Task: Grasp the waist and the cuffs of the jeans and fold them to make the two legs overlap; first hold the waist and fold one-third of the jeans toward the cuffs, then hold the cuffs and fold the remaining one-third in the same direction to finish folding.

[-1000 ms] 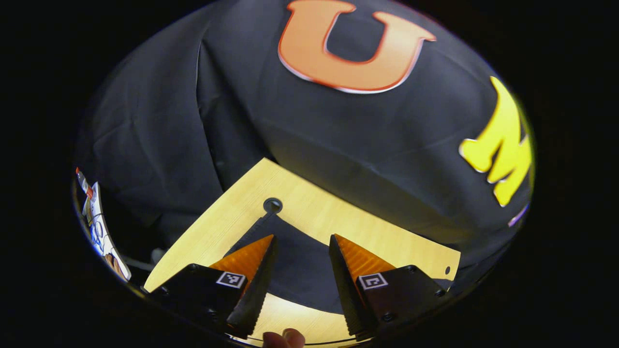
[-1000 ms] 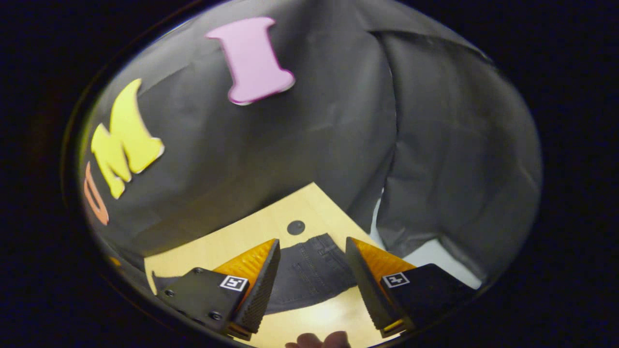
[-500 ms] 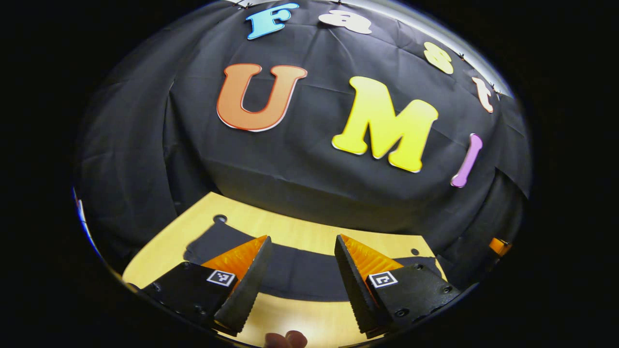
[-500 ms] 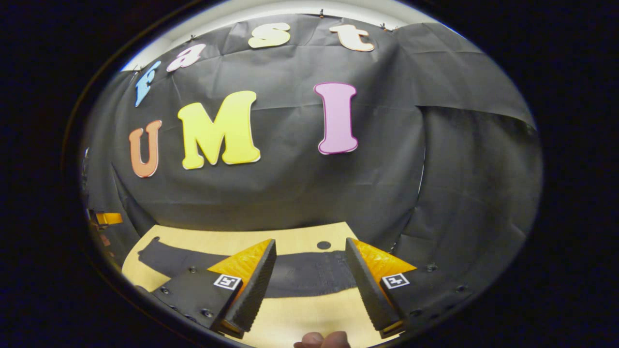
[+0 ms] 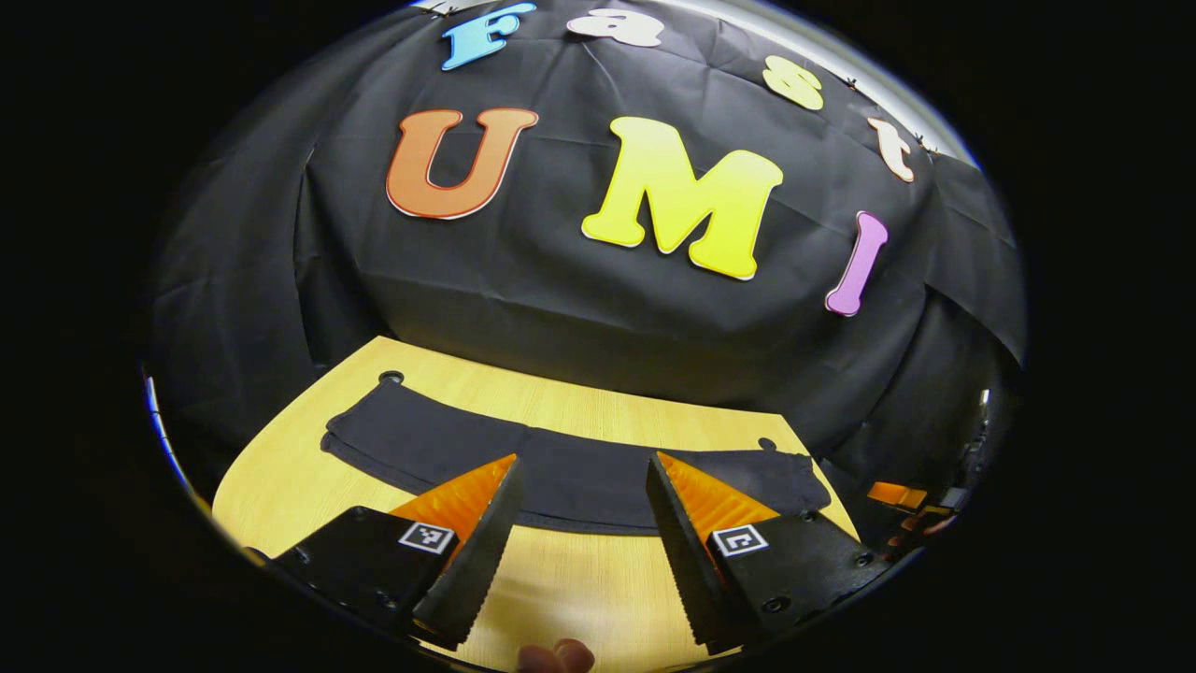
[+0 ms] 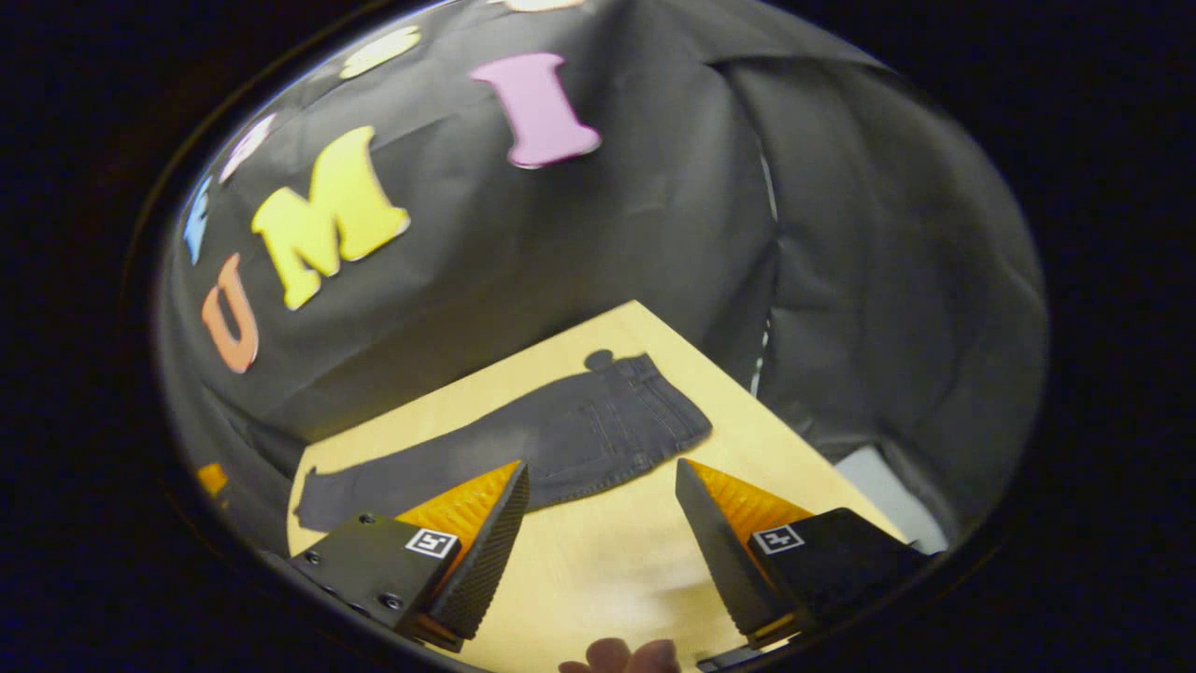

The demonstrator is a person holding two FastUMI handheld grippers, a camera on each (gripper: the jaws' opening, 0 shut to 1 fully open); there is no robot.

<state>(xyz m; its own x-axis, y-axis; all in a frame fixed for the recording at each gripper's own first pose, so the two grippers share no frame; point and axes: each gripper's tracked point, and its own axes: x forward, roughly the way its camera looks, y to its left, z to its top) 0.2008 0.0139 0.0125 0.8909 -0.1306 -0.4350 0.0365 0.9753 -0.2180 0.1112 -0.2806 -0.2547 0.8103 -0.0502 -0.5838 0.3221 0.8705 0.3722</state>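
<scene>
Left gripper view, nearest first: the left claw (image 5: pixel 581 519) stands wide apart and holds nothing, hovering above the front of a pale wooden counter (image 5: pixel 579 598). A fingertip (image 5: pixel 556 657) of the person's hand peeks in at the very bottom edge. Just beyond the claw, the jeans (image 5: pixel 570 472) lie flat on the counter as one long dark strip running side to side, parallel to the back edge. Small round holes sit in the counter at each far corner, close to the ends of the jeans. Behind the counter hangs the black cloth wall.

Right gripper view, nearest first: the right claw (image 6: pixel 603 533) is also wide apart and holds nothing, above bare counter (image 6: pixel 607 561). Fingertips (image 6: pixel 621 654) show at the bottom edge. Past the claw, the jeans (image 6: pixel 523 444) stretch at a slant, with the waist (image 6: pixel 668 402) and its pockets and stitching at the far right end and the cuffs (image 6: pixel 313 500) at the far left end, near the counter's corner.

Judging from how the jeans lie, a single narrow strip, the two legs may already overlap, though I cannot tell for certain. Neither third-fold is done: the waist is not yet brought toward the cuffs, and the cuff end is not yet folded. Both claws are apart from the cloth.
</scene>
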